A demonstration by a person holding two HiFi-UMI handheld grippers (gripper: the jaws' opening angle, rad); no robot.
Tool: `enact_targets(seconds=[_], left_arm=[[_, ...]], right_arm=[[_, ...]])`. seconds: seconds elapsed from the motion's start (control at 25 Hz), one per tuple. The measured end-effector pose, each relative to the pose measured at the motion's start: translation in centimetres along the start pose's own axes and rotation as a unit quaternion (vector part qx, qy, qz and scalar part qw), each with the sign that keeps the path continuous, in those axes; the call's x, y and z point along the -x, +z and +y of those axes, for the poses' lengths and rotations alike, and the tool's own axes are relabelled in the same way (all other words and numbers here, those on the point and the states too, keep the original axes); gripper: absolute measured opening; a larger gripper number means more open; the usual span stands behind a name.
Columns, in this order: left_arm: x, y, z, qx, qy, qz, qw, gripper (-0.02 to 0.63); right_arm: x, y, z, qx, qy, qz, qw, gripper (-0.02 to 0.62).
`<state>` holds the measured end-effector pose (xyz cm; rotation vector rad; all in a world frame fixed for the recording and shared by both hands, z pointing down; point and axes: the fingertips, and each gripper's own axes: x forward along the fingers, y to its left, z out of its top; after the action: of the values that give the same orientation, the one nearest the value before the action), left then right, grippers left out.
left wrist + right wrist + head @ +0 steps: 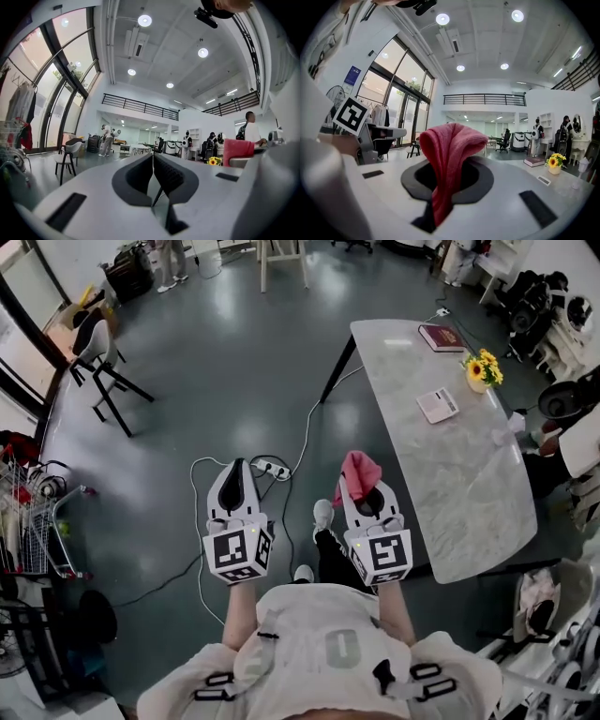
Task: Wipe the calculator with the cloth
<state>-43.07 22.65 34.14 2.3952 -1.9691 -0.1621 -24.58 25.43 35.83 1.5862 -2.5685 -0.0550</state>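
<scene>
A pink cloth sticks out of my right gripper, which is shut on it; in the right gripper view the cloth hangs bunched between the jaws of the right gripper. My left gripper is shut with nothing in it, its black pads pressed together in the left gripper view. Both are held level over the grey floor, left of the marble table. The calculator lies flat on that table, far ahead and to the right of both grippers.
On the table stand a vase of sunflowers and a dark red book. A white cable and power strip lie on the floor under the grippers. A black chair is at the far left. People stand in the background.
</scene>
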Motion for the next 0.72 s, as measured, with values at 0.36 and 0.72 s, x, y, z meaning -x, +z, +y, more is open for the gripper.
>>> enact_targets(seconds=[0.36,0.72], left_arm=[[-6.5,-0.9,1.8,-0.008,0.017,-0.004,0.9998,0.023],[-18.1,-1.6,3.4,-0.015,0.045,0.030,0.9984,0.023]], right_arm=[[-9.5,0.2,-3.5,0.005,0.027,-0.017,0.999,0.055],[-20.5,1.1,-9.0,-0.009,0.063,-0.010,0.998,0.055]])
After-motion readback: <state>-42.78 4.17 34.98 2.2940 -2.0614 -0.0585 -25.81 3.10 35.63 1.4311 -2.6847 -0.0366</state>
